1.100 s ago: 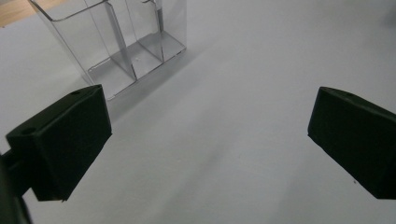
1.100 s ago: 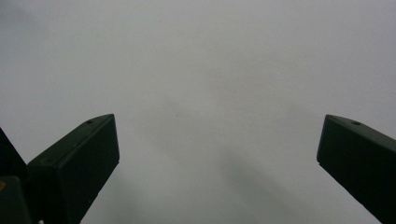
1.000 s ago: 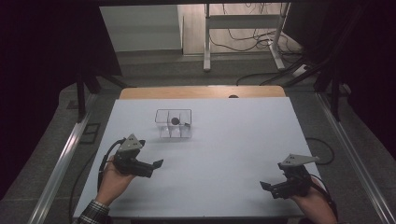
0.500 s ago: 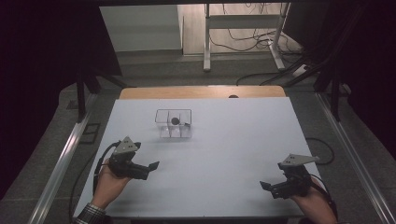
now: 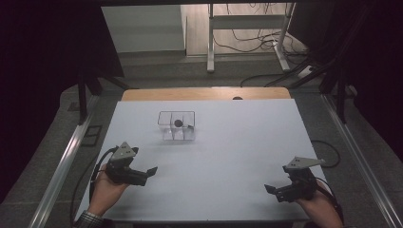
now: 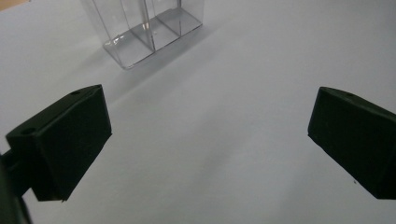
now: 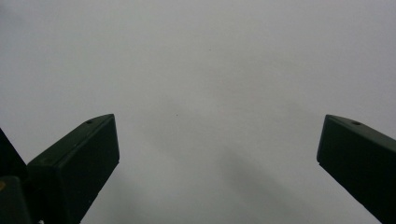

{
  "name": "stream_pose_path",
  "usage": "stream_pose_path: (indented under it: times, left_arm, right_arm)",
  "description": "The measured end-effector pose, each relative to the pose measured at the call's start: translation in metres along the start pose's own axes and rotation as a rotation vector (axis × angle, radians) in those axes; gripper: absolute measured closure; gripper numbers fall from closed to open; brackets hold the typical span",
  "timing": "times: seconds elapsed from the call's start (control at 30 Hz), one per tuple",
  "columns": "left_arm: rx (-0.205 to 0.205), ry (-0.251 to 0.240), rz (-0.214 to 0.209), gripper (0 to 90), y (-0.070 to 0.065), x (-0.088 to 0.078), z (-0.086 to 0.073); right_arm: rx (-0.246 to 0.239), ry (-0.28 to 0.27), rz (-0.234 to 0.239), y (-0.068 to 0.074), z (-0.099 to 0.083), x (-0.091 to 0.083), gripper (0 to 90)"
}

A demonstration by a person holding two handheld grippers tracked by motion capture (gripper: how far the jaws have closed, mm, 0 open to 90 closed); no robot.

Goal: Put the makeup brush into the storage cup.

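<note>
A clear plastic box (image 5: 177, 126) with dividers stands on the white table top (image 5: 237, 142), left of centre and toward the back. A small dark round thing (image 5: 178, 123) lies inside it. My left gripper (image 5: 148, 172) is held near the front left, well short of the box, jaws wide apart and empty. From the left gripper view, the clear box (image 6: 147, 30) is up ahead, beyond the left gripper (image 6: 210, 140). My right gripper (image 5: 269, 188) rests near the front right corner, open and empty. In the right gripper view, the right gripper (image 7: 217, 161) faces bare white table.
A wooden strip (image 5: 204, 93) runs along the table's far edge. Metal rails (image 5: 64, 161) flank the table on both sides. Beyond the table stand a desk frame (image 5: 247, 33) and loose cables on the floor.
The left hand and its gripper have drawn back toward the front left, away from the clear box. The right gripper has stayed put.
</note>
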State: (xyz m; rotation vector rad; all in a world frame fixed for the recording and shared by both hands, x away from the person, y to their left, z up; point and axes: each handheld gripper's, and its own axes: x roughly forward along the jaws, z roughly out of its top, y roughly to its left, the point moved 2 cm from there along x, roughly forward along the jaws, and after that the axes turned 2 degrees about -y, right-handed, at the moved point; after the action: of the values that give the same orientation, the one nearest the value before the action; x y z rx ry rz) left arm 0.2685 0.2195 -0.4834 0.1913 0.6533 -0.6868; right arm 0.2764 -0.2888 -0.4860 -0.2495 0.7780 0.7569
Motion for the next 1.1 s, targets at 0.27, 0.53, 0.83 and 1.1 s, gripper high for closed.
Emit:
stream_pose_path:
  times: [0.27,0.53,0.83,1.1]
  left_arm:
    - [-0.006,0.010,0.016,0.0,0.003,-0.005,-0.009]
    - [-0.011,0.012,0.031,0.0,0.004,-0.011,-0.015]
    - [-0.030,0.021,0.046,0.0,0.008,-0.017,-0.024]
    - [-0.039,0.023,0.064,0.0,0.010,-0.024,-0.032]
  right_arm:
    - [0.002,0.000,-0.002,0.000,0.000,0.000,0.0]
    - [0.000,-0.002,-0.001,0.000,0.000,0.000,0.0]
    - [-0.001,-0.002,-0.002,0.000,0.000,0.000,0.0]
    - [-0.002,-0.004,-0.004,0.000,0.000,-0.001,0.0]
